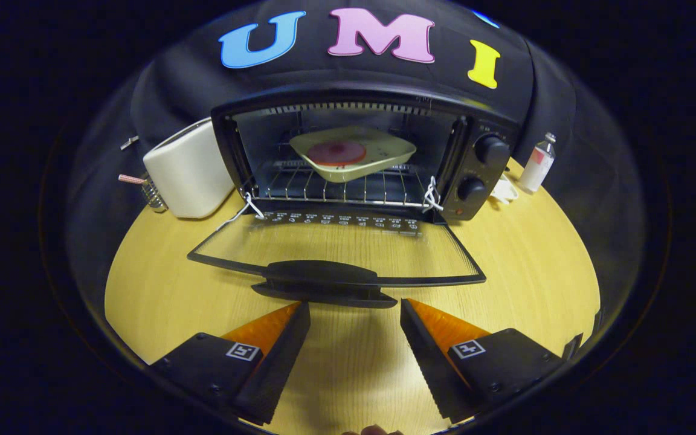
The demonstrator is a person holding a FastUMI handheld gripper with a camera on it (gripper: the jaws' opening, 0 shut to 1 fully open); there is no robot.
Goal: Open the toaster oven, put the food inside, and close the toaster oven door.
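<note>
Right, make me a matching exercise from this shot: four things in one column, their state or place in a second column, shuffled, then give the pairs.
Things
1. toaster oven door
2. tray of food
3. gripper
4. small bottle

State or place
A. open, nothing between its fingers
B. folded down flat over the table
C. standing on the table beside the oven's knobs
D. on the rack inside the oven

Pairs: 1-B, 2-D, 3-A, 4-C
</note>
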